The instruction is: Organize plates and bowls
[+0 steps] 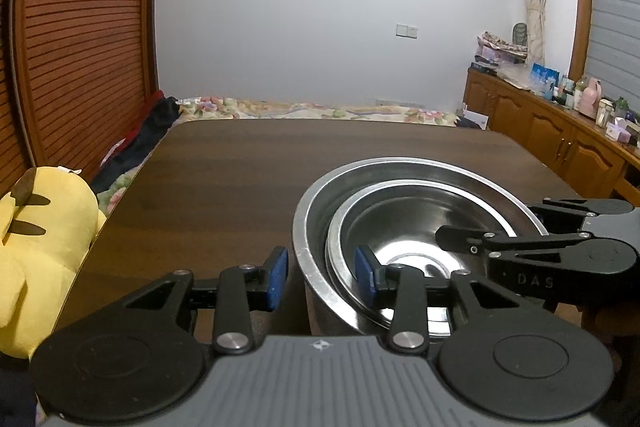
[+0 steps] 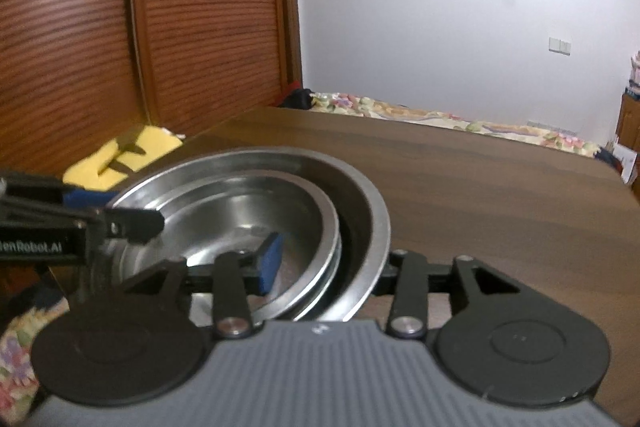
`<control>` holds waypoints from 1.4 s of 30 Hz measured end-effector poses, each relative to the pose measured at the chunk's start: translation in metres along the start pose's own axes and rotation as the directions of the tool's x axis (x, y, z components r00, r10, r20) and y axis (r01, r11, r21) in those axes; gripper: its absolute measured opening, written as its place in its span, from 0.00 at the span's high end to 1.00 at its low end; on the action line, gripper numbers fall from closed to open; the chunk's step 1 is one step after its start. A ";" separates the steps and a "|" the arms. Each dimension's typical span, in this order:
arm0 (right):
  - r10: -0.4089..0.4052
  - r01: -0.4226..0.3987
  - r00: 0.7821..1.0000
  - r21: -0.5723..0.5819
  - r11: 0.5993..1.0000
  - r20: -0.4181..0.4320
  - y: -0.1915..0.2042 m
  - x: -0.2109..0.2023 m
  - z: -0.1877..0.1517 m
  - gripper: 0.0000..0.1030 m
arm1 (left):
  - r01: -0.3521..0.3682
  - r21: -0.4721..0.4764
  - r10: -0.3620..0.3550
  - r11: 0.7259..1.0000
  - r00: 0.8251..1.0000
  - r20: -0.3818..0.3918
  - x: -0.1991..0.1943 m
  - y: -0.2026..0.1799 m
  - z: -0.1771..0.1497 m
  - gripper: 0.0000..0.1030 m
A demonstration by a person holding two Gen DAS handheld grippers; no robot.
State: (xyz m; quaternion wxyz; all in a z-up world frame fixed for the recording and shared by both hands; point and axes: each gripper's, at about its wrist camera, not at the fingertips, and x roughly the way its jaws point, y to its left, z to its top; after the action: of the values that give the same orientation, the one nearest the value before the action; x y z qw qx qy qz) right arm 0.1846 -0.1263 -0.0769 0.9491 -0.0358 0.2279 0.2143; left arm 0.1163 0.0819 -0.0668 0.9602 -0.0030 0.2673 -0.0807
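Observation:
A large steel bowl (image 1: 316, 195) stands on the dark wooden table (image 1: 224, 163). A smaller steel bowl (image 1: 400, 215) sits nested inside it. My left gripper (image 1: 322, 277) is open and straddles the near left rims of both bowls: one blue pad is outside the large bowl, the other inside the small one. My right gripper (image 2: 320, 259) is open and straddles the right rims; its left pad is inside the small bowl (image 2: 248, 211), its right finger is hidden behind the large bowl (image 2: 372, 211). The right gripper also shows in the left wrist view (image 1: 480, 227).
A yellow plush toy (image 1: 36, 247) lies off the table's left edge. A bed with a floral cover (image 1: 320, 109) is beyond the far edge. A wooden cabinet (image 1: 560, 131) with bottles stands at the right. A slatted wooden wardrobe (image 2: 120, 27) is at the left.

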 end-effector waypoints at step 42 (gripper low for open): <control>-0.168 0.157 0.976 0.087 0.984 0.141 -0.020 -0.079 0.017 0.00 | -0.085 0.045 0.076 0.995 0.983 0.169 -0.045 -0.034 0.031 0.00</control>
State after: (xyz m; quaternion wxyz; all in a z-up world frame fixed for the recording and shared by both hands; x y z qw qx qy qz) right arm 0.1366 -0.1722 -0.0271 0.9784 -0.0028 0.1611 0.1292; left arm 0.0890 0.0541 -0.0149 0.9815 0.0262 0.1834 -0.0484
